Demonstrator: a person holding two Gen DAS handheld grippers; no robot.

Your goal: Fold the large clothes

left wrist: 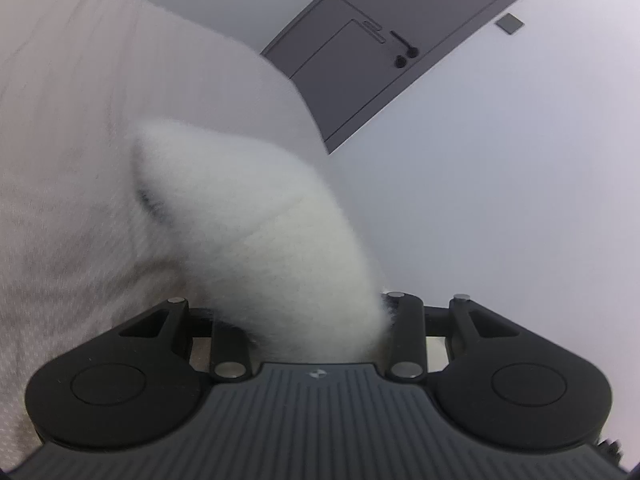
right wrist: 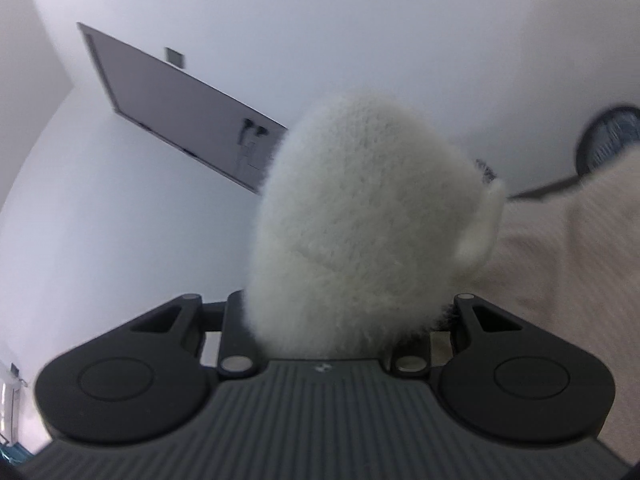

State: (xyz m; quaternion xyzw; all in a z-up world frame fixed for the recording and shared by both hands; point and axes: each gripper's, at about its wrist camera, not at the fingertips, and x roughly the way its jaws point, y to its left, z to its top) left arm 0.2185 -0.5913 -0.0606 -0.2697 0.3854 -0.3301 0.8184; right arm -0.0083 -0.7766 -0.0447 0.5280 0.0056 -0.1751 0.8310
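Both tongs were clamped on the garment [left wrist: 100, 160], a cream knit with a fluffy white edge. In the left wrist view, the left tongs [left wrist: 316, 320] pinched a wad of the white edge [left wrist: 256, 232] that rose straight out of the jaws; the fingertips themselves were buried in the fleece. From there the knit body spread away to the left and upward. In the right wrist view, the right tongs [right wrist: 340, 320] pinched a similar white wad [right wrist: 360, 220], and the knit body [right wrist: 580, 260] ran off to the right.

The garment therefore hung between the two tongs, its held edge running from one grip to the other as the long axis. Neither hand was nearer; each held one end. No tabletop showed in either view, only a pale wall and a grey door [left wrist: 400, 40], so the garment was judged to be carried in the air.

The coming move would depend on keeping that edge taut and level between the grips while it was laid down.
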